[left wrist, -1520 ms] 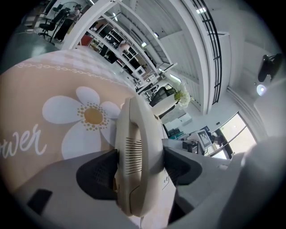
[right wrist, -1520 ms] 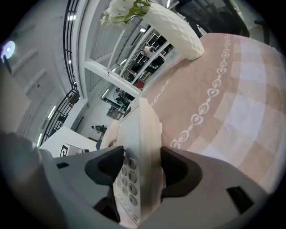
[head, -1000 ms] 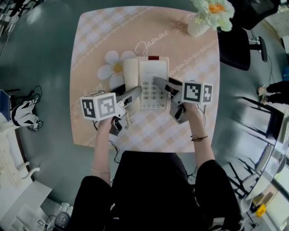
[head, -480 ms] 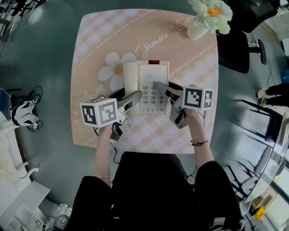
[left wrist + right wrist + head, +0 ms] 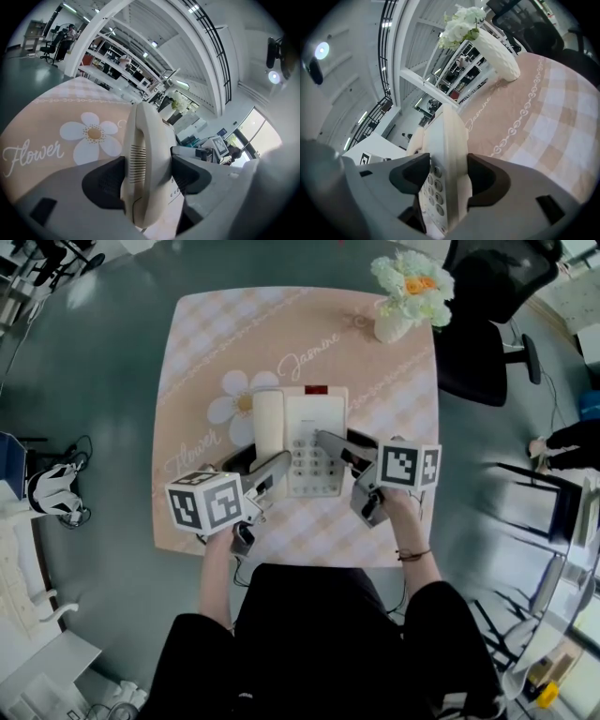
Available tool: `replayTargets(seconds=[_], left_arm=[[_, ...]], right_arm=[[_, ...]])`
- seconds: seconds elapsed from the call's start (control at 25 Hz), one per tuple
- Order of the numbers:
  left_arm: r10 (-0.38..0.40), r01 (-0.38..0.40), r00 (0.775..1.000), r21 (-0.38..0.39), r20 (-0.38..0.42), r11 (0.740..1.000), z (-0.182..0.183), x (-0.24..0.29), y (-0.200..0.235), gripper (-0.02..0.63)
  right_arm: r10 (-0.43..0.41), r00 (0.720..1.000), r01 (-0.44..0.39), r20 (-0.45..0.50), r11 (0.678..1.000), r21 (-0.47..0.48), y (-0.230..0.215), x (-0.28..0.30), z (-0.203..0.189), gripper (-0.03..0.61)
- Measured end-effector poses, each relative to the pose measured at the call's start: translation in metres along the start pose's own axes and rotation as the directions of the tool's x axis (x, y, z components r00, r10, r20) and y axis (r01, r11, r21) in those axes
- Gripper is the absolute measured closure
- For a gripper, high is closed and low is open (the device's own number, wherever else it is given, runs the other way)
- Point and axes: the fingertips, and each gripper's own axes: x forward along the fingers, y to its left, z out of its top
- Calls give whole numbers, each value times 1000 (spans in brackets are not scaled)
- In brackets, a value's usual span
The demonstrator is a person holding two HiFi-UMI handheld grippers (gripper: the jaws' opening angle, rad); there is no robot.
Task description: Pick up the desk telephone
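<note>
A cream desk telephone (image 5: 314, 437) sits on the peach checked tablecloth (image 5: 206, 343), with its handset (image 5: 268, 423) on the left of the base. My left gripper (image 5: 262, 463) is shut on the handset (image 5: 145, 159); both dark pads press its sides. My right gripper (image 5: 333, 442) is shut on the base's right edge (image 5: 450, 154), one pad on the keypad face and the other on the far side. Whether the telephone is off the cloth I cannot tell.
A white vase of flowers (image 5: 401, 296) stands at the table's far right corner. A black office chair (image 5: 478, 334) is just right of the table. A printed daisy (image 5: 239, 401) lies left of the phone. Grey floor surrounds the table.
The head camera has shifted, so table and telephone sit lower in view. Both grippers keep their hold on the telephone, which stays at the same spot on the cloth.
</note>
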Motion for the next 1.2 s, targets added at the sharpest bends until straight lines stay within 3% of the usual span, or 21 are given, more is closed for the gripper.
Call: replayTargets(seconds=[1.2], left_arm=[[-18,7,993,104,114,995,-2,-78,-88,308]], right_arm=[[48,995,-37,86,991,-125,93,-82,-3,337]])
